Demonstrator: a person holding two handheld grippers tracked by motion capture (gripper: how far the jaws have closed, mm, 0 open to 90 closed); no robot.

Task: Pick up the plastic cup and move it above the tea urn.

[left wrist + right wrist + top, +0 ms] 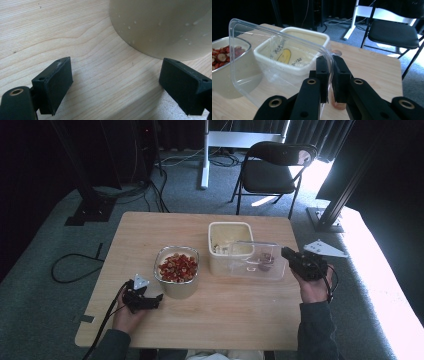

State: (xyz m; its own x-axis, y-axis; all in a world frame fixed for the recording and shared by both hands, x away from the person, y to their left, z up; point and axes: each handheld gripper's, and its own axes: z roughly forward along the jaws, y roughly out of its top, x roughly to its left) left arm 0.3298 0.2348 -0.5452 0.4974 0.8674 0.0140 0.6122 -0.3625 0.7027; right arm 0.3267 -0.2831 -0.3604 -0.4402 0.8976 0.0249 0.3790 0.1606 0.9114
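Right gripper (330,82), jaws clamped on the rim of a clear tub (274,62), holds it tilted above the surface (225,315) beside the cream box (227,245); left gripper (115,85) rests open by the bowl (176,270).

The clear plastic container (274,57) is a shallow rectangular tub with rounded corners, empty but for a few reddish pieces seen from above. The right tongs (330,75) pinch its near rim, one jaw inside the wall and one outside. It is tilted, extending away from those tongs toward the cream tub (227,245), and lifted off the tabletop (225,310).
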